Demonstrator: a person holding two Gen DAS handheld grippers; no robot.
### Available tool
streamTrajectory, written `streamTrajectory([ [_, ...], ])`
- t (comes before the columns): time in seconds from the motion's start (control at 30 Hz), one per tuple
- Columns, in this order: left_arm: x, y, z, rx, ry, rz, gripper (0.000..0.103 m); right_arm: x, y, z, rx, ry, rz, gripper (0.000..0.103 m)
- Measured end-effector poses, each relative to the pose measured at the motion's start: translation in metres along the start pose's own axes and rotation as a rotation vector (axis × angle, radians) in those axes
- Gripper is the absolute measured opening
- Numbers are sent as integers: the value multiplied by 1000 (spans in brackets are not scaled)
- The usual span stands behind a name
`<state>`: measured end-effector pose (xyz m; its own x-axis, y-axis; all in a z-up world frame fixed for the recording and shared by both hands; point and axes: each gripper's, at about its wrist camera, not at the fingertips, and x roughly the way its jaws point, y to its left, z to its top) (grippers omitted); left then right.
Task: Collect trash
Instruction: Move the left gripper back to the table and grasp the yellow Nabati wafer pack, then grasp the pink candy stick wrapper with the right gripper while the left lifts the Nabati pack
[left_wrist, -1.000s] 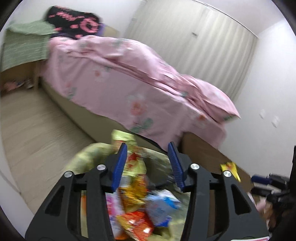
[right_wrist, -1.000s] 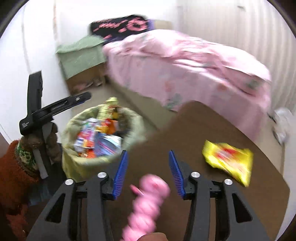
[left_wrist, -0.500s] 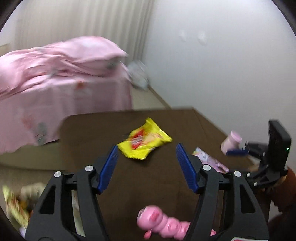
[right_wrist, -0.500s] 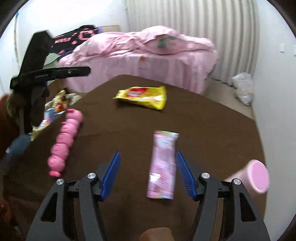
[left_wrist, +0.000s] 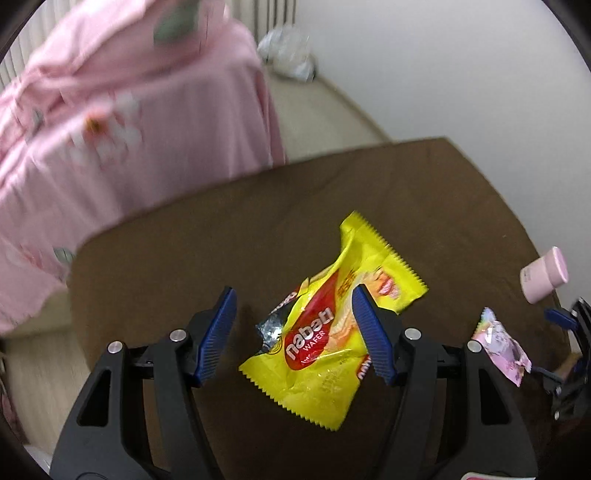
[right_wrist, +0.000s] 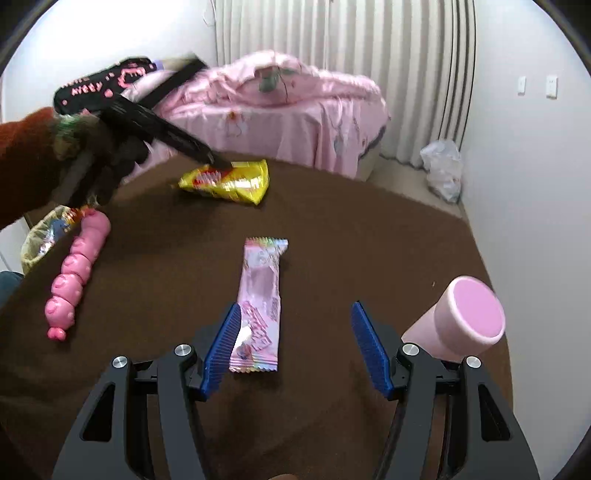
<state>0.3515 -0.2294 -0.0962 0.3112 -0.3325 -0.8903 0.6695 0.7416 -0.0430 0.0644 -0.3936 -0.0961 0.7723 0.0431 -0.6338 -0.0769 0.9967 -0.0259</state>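
Two wrappers await on my brown desk (right_wrist: 332, 229): left hand-held gripper (left_wrist: 291, 332) closing astride the crinkled yellow wafer packet (left_wrist: 332, 332), right hand-held gripper (right_wrist: 293, 347) spread beside the pink foil wrapper (right_wrist: 260, 295)

You've got white walls (right_wrist: 524, 155), pleated curtain (right_wrist: 369, 40), beige floor (left_wrist: 317, 110), pink-covered bed (right_wrist: 280, 110), brown table (right_wrist: 332, 229); lighting probably daylight.

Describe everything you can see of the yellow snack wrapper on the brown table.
The yellow wrapper is crinkled, glossy foil with zigzag ends, a red oval label reading "WAFER", and a torn side showing silver lining. It lies flat on the brown table, at its far side near the bed. The left gripper, jaws closing, straddles it; whether its pads touch is unclear.
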Motion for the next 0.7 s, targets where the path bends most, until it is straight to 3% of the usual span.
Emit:
streamTrajectory([
  [0.07,5,-2,-2,-8,19,22,49,-2,0,-1,-2,-11,-5,59],
  [0.1,4,-5,-4,-4,16,31,37,-2,0,-1,-2,-11,-5,59],
  [0.13,2,-8,-6,-6,21,38,35,-3,-1,-1,0,-14,-7,59],
  [0.2,-1,-14,-12,-9,37,48,12,-5,-1,-1,1,-18,-8,59],
  [0.37,-22,-40,-40,5,51,82,5,0,-5,-1,46,12,21,59],
  [0.5,-48,-60,-67,2,33,56,5,8,-10,-3,103,66,57,59],
  [0.67,-85,-75,-100,-46,-18,-31,5,27,-16,-9,203,183,112,59],
  [0.7,-90,-78,-109,-59,-27,-48,5,25,-16,-9,202,173,113,59],
])
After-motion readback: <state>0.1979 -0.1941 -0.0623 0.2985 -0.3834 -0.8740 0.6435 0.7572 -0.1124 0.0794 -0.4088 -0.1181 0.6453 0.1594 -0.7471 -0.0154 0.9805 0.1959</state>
